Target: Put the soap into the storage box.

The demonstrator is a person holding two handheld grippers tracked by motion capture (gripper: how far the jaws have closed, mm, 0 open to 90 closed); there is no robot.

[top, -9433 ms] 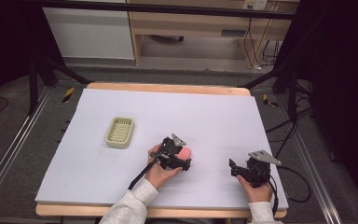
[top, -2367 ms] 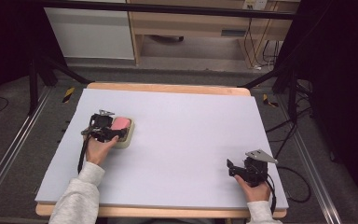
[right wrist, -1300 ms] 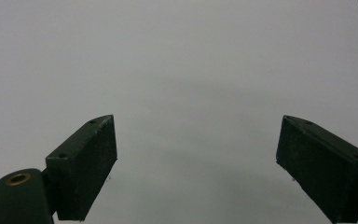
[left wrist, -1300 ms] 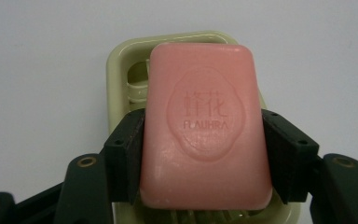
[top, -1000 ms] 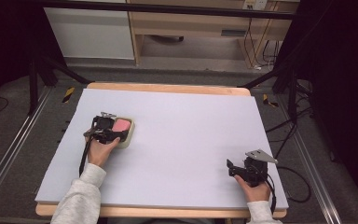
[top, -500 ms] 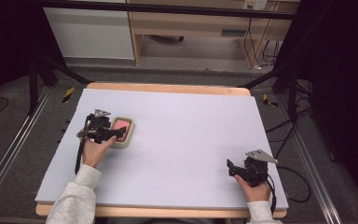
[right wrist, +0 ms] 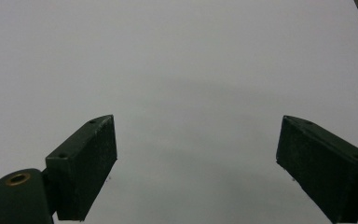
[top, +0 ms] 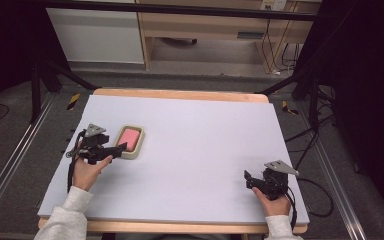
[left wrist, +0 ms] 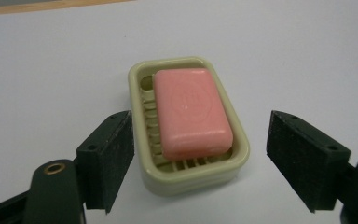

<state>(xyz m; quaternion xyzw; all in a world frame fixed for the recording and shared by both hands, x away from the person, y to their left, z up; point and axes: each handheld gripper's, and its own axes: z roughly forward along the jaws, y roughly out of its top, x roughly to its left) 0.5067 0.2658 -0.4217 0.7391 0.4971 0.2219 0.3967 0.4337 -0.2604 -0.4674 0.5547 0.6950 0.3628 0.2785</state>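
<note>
A pink soap bar (left wrist: 190, 110) lies flat in a pale green ribbed soap dish (left wrist: 141, 78) on the white table. In the high view the soap (top: 130, 135) and dish (top: 134, 151) sit at the table's left. My left gripper (top: 120, 148) is just left of the dish, open, with its jaws apart and nothing between them; in the left gripper view that gripper (left wrist: 200, 161) frames the dish from the near side without touching it. My right gripper (top: 248, 178) rests near the front right, open and empty, over bare table (right wrist: 200, 158).
The white table top (top: 200, 135) has a wooden far edge (top: 180, 94). Dark floor, metal rails and cables surround it. A wooden cabinet (top: 205, 30) stands beyond the table.
The left gripper carried the soap from mid-table to the dish, set it in, let go and drew back slightly toward the left. The right gripper stayed put.
</note>
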